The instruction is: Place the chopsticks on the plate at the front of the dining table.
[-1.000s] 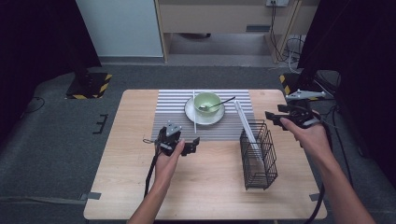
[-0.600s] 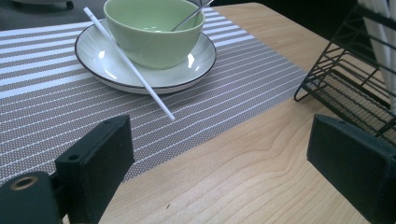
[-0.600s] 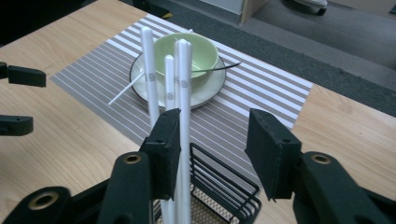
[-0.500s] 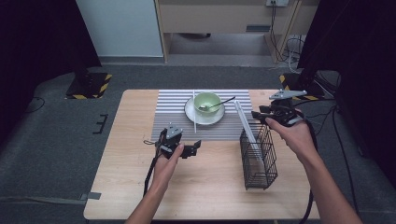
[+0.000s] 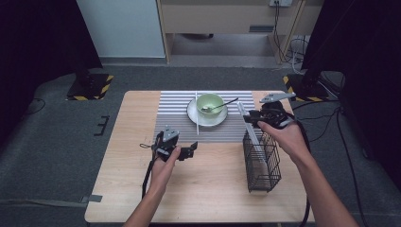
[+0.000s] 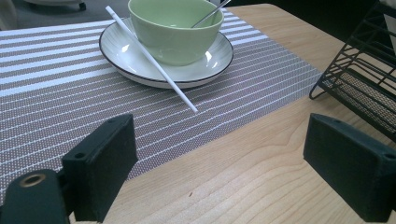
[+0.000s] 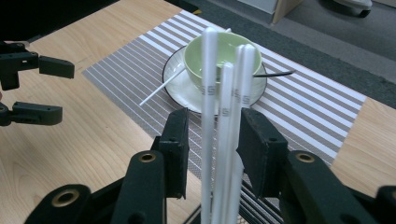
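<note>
A bundle of white chopsticks (image 5: 249, 126) (image 7: 225, 116) stands in the black wire basket (image 5: 263, 166) at the table's right. My right gripper (image 5: 251, 117) (image 7: 212, 144) has its jaws on either side of the bundle. They have just been closing, and a thin gap shows beside one pad. One more white chopstick (image 5: 196, 114) (image 6: 154, 63) leans on the white plate (image 5: 206, 119) under the green bowl (image 5: 209, 101) (image 6: 175, 28). A spoon (image 5: 225, 104) rests in the bowl. My left gripper (image 5: 187, 152) (image 6: 219, 163) is open and empty over bare wood, just short of the mat.
A grey striped placemat (image 5: 175, 113) (image 6: 56, 84) lies across the table's far middle. The wire basket (image 6: 364, 70) stands just right of my left gripper. Bare wood runs along the table's near side. Dark floor and cables surround the table.
My right gripper has moved left and slightly down onto the chopsticks in the basket, and its jaws have narrowed around them. The left gripper has stayed in place.
</note>
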Demonstrator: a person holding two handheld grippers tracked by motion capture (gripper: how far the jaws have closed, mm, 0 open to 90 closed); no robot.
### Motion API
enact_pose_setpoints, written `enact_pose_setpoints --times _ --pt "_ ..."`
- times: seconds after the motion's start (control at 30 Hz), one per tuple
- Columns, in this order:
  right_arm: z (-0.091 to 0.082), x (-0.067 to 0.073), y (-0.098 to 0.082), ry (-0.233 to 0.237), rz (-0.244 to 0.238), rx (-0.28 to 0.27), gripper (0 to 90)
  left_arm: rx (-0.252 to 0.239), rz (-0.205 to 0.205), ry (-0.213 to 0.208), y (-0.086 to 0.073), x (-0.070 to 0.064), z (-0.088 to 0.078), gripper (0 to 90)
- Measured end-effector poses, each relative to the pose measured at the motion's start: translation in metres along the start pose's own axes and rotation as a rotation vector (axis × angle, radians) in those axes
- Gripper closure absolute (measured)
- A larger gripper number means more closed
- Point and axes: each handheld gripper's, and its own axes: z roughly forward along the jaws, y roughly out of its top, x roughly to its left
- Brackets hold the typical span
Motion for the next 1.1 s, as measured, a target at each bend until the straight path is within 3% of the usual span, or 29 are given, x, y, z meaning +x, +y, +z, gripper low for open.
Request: enact_pose_setpoints --times 0.27,0.47,1.1 --pt "0.018 0.004 0.001 -0.003 -0.014 0.021 69.9 0.027 0.000 -0.024 -0.007 0.002 0.001 9.0" --pt "0.024 0.002 0.000 -0.009 -0.006 0.023 75.3 0.020 -0.013 -0.024 -0.009 0.006 -0.001 9.2" --pt "0.020 0.001 0.005 0.015 -0.016 -0.017 83.5 0.026 -0.023 -0.021 -0.017 0.008 0.001 10.1"
